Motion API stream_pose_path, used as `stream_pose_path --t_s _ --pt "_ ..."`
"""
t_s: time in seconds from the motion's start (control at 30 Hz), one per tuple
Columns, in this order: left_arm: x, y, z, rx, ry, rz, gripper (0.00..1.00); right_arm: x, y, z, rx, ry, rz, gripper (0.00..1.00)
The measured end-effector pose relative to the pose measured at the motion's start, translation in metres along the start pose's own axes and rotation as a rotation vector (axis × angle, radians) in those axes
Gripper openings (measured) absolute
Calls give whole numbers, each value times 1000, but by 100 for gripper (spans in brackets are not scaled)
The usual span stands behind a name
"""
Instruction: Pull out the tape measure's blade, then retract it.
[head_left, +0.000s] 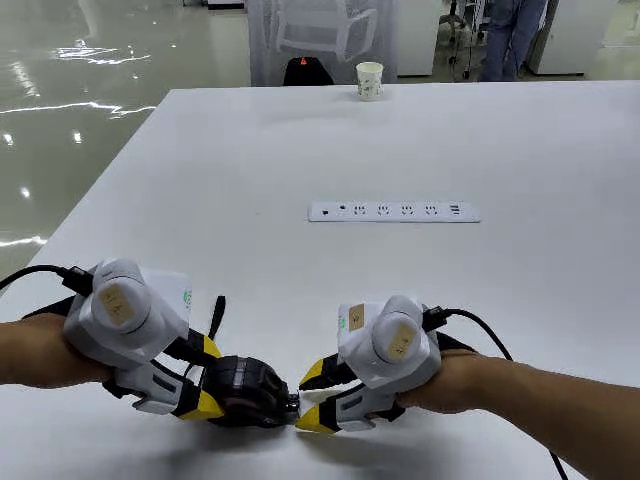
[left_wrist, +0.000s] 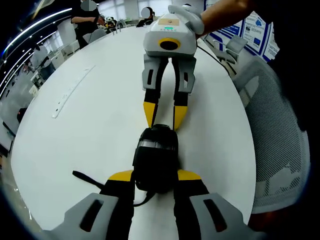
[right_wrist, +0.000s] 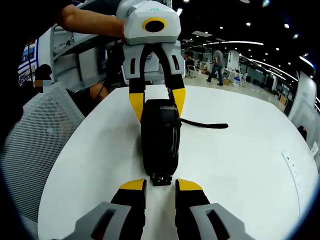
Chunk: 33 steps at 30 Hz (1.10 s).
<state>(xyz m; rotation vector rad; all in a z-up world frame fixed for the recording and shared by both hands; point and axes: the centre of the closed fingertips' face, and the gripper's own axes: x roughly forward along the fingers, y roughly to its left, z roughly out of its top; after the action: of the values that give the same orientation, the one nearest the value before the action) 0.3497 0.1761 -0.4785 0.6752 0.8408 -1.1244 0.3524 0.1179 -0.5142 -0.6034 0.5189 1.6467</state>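
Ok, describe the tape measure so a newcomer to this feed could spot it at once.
On the white table, look at the near edge, where two grippers face each other. The tape measure is the black rounded case between the left gripper's yellow-tipped fingers, blade tip toward the right gripper. Unlike the white power strip and paper cup farther off, it is dark and chunky.

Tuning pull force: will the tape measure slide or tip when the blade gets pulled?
Likely won't slide: left claw clamps the tape measure by both sides. Shell looks rigid, probably dense. It sits low on the table, so tipping seems unlikely. Strap looks floppy, may drag.
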Motion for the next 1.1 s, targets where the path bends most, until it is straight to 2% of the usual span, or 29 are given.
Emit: stream_pose_path --t_s 0.37,0.87,1.1 --pt "0 -1 -1 4 3 -8 24 11 0 0 -15 12 5 12" --pt "0 0 -1 -7 13 -21 23 9 0 -1 -64 44 15 10" --pt "0 0 -2 -32 12 -26 24 8 -1 -2 -75 57 14 9"
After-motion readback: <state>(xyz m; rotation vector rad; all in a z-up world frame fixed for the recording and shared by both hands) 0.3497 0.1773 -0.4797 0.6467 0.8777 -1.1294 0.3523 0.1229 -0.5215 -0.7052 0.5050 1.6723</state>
